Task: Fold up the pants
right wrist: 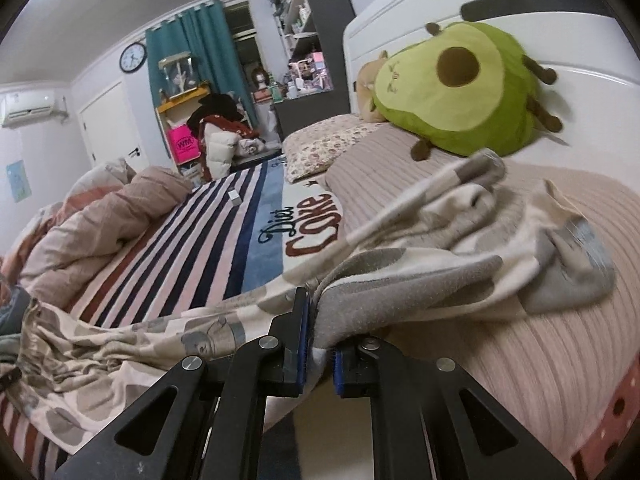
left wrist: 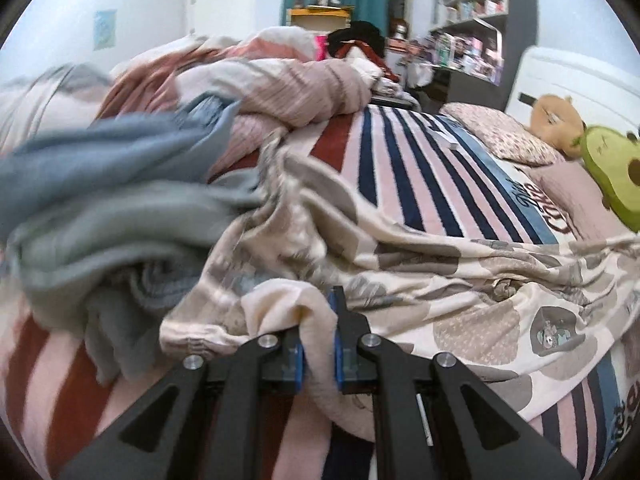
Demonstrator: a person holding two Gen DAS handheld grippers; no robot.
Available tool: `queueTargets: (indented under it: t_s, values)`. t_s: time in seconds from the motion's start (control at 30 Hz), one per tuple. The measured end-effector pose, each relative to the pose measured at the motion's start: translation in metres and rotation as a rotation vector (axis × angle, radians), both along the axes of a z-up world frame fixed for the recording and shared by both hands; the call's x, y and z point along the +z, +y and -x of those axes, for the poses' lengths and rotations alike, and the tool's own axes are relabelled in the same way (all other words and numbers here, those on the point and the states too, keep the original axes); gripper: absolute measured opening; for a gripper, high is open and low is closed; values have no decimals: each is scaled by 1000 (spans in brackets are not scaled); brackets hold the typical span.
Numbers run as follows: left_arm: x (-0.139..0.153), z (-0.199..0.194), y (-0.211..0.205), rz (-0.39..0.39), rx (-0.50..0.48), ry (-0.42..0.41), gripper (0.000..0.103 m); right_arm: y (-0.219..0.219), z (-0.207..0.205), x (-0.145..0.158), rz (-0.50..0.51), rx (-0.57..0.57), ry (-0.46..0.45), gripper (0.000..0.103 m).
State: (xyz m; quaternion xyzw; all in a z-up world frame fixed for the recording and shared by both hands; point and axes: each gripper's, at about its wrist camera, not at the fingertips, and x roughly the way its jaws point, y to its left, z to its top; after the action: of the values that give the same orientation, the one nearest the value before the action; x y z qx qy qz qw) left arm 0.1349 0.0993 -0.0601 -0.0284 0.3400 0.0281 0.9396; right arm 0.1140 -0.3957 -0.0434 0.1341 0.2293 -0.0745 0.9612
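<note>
The pants (left wrist: 420,272) are cream with grey-brown patches and lie stretched and rumpled across the striped bed cover (left wrist: 420,160). My left gripper (left wrist: 318,320) is shut on a cream fold of the pants at their left end. My right gripper (right wrist: 316,320) is shut on the pants (right wrist: 400,280) at the other end, where loose cloth bunches over a pink ribbed pillow (right wrist: 520,360). Between the two grippers the cloth runs low along the bed.
A blue-grey garment pile (left wrist: 100,208) lies left of the pants. A pink duvet (left wrist: 280,84) is heaped at the bed's far side. An avocado plush (right wrist: 456,88) and a brown plush (left wrist: 556,120) sit by the white headboard (right wrist: 580,64). Shelves (left wrist: 472,12) stand behind.
</note>
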Motion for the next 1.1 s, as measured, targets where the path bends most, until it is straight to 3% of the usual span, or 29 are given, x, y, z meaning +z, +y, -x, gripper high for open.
queueTargets:
  t_s: [0.33,0.5,0.67,0.7,0.77,0.8,0.83,0.87,0.9,1.03,1.1]
  values:
    - [14,-93,-4,-25,-55,27,8,-15,-57,3,44,2,28,4]
    - [4,-139,2,-32,0,27,8,-24,-94,5,65,-7,56,4]
    - [-3,-168,2,-50,67,19,13,-18,-123,7,154,-22,84,4]
    - [-3,-173,-1,-57,70,7,17,-15,-129,5,173,-24,100,5]
    - [-2,-181,-7,-80,52,11,35,-9,-136,2,209,-17,123,11]
    - [-2,-185,-11,-81,30,23,61,-3,-142,-1,235,3,147,17]
    - [-1,-187,-17,-81,-17,42,82,0,-144,-2,241,20,163,37]
    - [2,-185,-25,-77,-75,35,85,4,-146,-4,242,34,180,59]
    - [4,-181,-29,-73,-103,22,85,8,-147,-5,243,54,205,65]
    - [15,-162,-30,-34,-153,23,85,16,-136,-6,233,79,244,66]
    - [26,-150,-20,21,-165,25,85,19,-123,-4,213,95,243,66]
